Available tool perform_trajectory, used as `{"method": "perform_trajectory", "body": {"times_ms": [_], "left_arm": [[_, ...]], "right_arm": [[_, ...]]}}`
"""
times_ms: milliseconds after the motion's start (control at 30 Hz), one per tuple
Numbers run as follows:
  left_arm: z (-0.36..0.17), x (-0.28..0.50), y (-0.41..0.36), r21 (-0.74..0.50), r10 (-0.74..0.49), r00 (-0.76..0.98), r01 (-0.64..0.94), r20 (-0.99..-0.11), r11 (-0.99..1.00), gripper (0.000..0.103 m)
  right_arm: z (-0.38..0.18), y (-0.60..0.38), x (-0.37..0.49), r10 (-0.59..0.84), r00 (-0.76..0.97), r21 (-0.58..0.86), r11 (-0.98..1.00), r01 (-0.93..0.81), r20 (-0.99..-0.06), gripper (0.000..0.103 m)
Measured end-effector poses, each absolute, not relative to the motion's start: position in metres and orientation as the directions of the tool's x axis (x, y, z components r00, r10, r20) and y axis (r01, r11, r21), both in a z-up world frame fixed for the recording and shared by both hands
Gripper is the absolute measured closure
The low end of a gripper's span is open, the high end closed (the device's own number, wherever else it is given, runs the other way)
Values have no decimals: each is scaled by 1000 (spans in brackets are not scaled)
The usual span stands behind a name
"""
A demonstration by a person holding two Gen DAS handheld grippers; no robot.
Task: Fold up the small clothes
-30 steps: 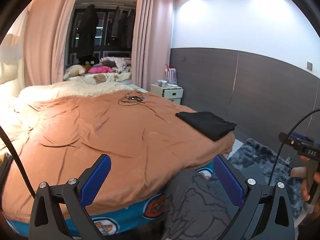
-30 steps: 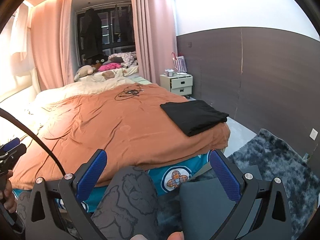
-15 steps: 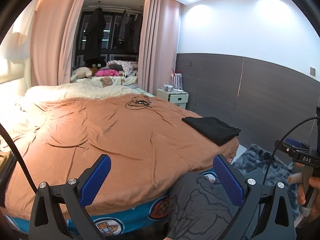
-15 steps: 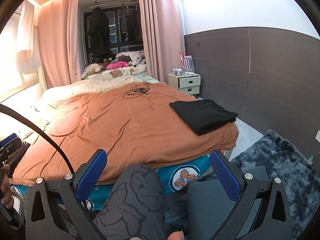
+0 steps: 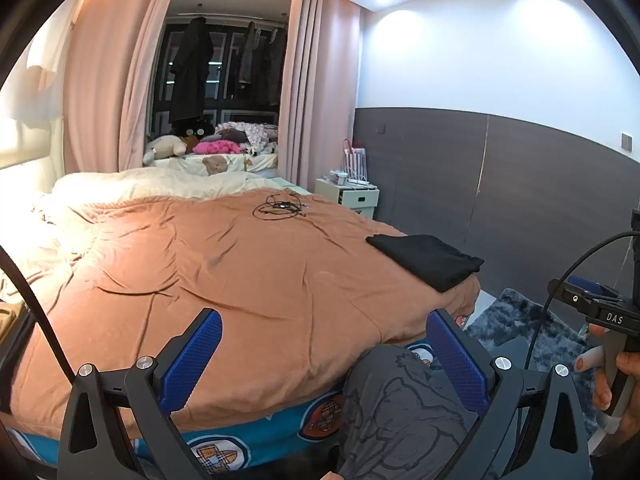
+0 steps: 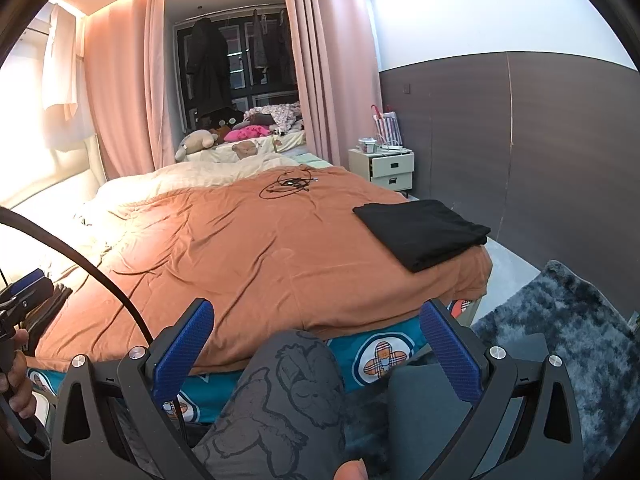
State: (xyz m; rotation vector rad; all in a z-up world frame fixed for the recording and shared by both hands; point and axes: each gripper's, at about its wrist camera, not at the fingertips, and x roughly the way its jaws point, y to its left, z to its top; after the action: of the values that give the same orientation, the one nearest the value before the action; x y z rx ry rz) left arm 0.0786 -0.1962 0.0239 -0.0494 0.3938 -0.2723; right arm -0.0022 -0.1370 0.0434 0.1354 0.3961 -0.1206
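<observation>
Bedroom seen from the foot of a wide bed covered by a rumpled orange-brown quilt [image 5: 248, 280]. Left gripper [image 5: 324, 356] with blue ribbed pads spread wide, holding nothing, raised over the near edge of the quilt. Right gripper [image 6: 316, 354] likewise spread wide and empty, beside a knee in grey cartoon-print trousers [image 6: 288, 392]. On the quilt's far right corner, well apart from both grippers, a black garment [image 6: 424, 234] folded into a flat rectangle with squared edges. Farther up the bed, a loose coil of thin black cable [image 6: 290, 186]. Past the bed's right side, a small white bedside cabinet [image 6: 392, 170] against dark wall panelling, and a shaggy blue-grey rug [image 6: 568, 332] on the floor.

Judged from the neat black rectangle, one fold looks finished and set aside. No unfolded small garment visible on the quilt; whether more waits out of view cannot be told. Likely remaining: fetching any next piece, spreading it flat, folding.
</observation>
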Motion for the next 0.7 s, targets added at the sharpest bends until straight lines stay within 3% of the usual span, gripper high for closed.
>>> {"method": "perform_trajectory", "body": {"times_ms": [700], "left_arm": [[28,76,-194,-92,-256,892,238,-374,967,0]], "right_arm": [[42,-131,1,-93,913,102,984,145,-397,0]]}}
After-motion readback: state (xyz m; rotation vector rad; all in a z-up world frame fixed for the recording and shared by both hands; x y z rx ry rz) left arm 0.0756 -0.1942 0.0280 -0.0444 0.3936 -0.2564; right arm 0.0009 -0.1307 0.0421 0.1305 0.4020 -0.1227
